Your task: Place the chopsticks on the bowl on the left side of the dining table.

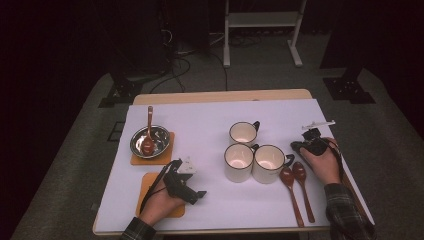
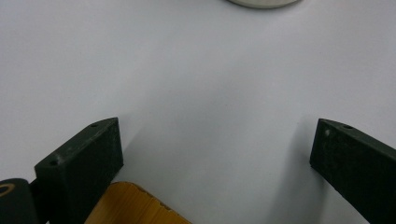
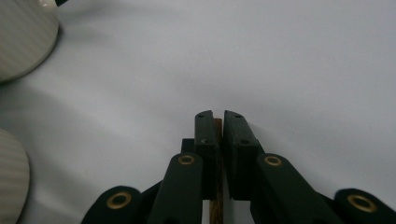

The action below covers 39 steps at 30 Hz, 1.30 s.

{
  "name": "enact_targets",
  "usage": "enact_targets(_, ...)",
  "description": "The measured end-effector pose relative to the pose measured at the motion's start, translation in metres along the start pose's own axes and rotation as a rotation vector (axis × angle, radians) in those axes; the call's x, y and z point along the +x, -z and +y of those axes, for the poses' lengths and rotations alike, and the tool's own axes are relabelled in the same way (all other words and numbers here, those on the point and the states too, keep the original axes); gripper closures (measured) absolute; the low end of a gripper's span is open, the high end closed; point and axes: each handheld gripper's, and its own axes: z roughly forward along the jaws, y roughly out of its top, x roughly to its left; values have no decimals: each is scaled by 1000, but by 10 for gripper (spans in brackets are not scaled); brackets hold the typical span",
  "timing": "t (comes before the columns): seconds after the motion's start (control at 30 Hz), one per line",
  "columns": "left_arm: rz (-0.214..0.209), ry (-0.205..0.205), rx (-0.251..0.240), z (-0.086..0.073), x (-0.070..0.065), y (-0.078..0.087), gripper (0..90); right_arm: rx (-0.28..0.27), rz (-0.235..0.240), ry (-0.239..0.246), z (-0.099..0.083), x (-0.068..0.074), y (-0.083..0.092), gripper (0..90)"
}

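— Wooden spoon [image 1: 306, 187], the right-hand one of the pair beside the mugs [image 1: 269, 163]: from above, the right tongs [image 1: 301, 147] sit over its bowl end.
— Left tongs [image 2: 215, 154] gape over bare white surface [image 2: 196, 79], holding nothing.
— Right tongs [image 3: 220, 140] pinch a thin wooden piece [image 3: 216, 205], off-centre. I'd lift it slowly, level.
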Motion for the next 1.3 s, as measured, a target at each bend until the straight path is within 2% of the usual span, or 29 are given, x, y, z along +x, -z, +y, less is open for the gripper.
enact_targets(0.23,0,0,0,0,0,0,14,0,2,-4,-3,-2,0,790)
enact_targets(0.5,1,-3,0,0,0,0,14,-36,16,12,-6,-2,13,727)
enact_targets(0.7,1,-3,0,0,0,0,14,-39,7,32,-11,-1,22,698)
enact_targets(1.0,1,-3,0,0,0,0,14,-63,3,-4,-20,-5,37,674)
enact_targets(1.3,1,-1,-2,0,0,0,14,-54,5,-9,-29,-7,45,664)
